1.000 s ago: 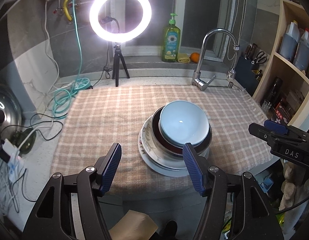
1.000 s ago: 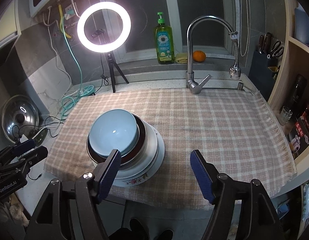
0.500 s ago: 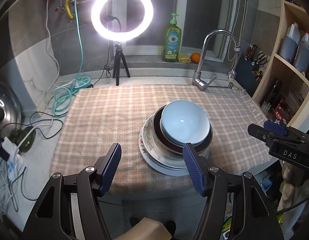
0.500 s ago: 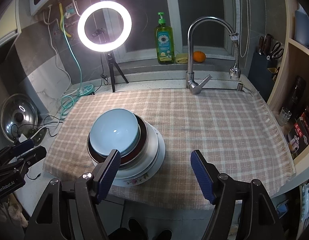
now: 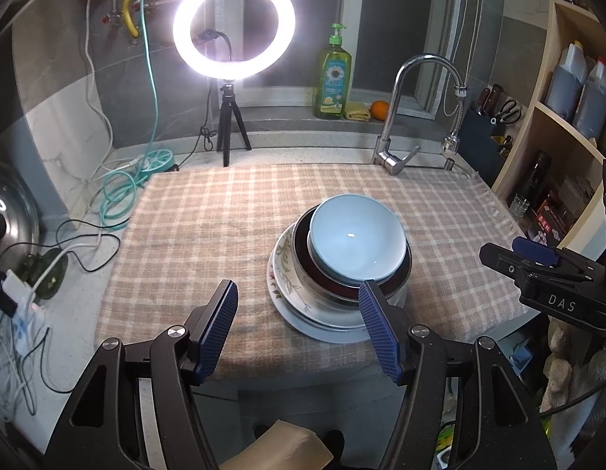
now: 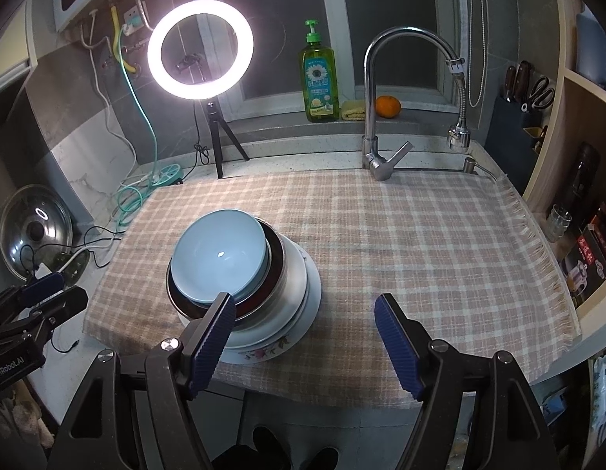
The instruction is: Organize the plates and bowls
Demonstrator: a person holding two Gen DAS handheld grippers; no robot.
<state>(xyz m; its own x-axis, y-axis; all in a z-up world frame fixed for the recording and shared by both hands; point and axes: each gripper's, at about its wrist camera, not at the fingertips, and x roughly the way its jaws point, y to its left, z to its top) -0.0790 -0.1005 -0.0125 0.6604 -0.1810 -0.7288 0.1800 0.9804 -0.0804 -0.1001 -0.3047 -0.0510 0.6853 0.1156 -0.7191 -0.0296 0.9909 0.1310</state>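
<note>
Little moved; left gripper [image 5: 297, 327] and right gripper [image 6: 303, 338] fingers wide, empty; stacked plates [image 5: 303, 313] mostly hidden under bowl [image 5: 356, 241].

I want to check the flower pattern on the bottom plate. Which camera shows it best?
The left wrist view: the floral plate shows a broad leafy stretch of rim. The right wrist view shows only a thin sliver under the white plates.
</note>
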